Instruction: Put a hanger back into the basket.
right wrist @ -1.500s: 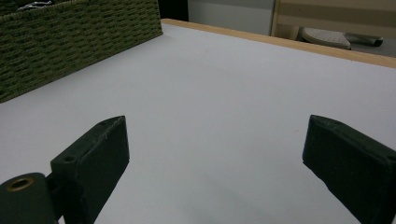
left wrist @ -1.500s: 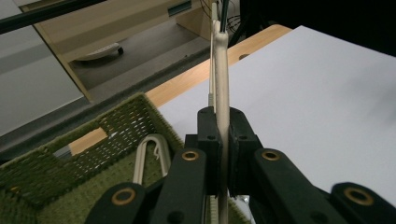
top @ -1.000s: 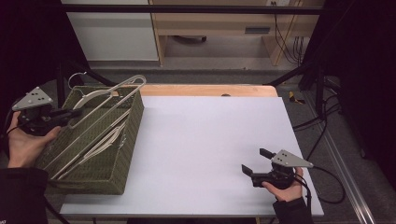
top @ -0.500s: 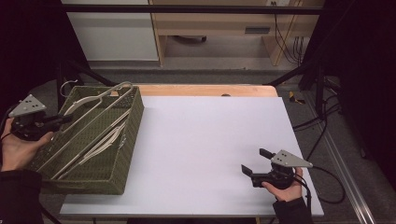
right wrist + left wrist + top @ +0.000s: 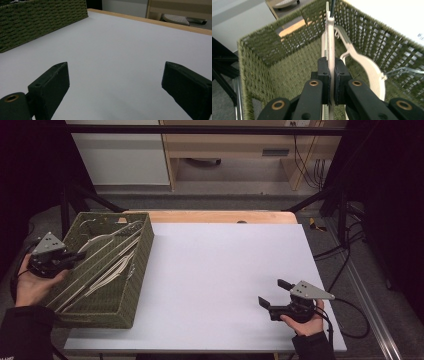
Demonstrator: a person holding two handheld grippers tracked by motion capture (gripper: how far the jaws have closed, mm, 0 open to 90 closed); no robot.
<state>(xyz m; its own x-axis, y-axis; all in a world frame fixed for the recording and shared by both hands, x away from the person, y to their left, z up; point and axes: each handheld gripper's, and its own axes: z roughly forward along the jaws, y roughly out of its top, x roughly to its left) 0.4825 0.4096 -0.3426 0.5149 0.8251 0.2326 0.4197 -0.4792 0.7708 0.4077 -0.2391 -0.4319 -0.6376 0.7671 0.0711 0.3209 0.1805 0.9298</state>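
A green woven basket (image 5: 131, 295) sits at the table's left edge with several white plastic hangers (image 5: 107, 270) lying in it. My left gripper (image 5: 79, 254) reaches over the basket's left rim and is shut on the thin edge of one white hanger (image 5: 330, 37). In the left gripper view the jaws (image 5: 331, 66) pinch that hanger upright, and a second curved hanger (image 5: 367, 66) lies to its right inside the basket (image 5: 287, 75). My right gripper (image 5: 274, 292) rests open on the white table (image 5: 225, 265) at the front right, nothing between its fingers (image 5: 116, 72).
The basket's outer wall (image 5: 42, 20) stands far left in the right gripper view. A wooden strip (image 5: 220, 216) runs along the table's back edge. Cables (image 5: 345, 250) trail off the right side near a black frame post (image 5: 341, 215).
The basket was tilted and turned a second ago; now it sits flat and squarer to the table's left edge. My left gripper shifted with it, still holding the hanger. The right gripper stayed put.
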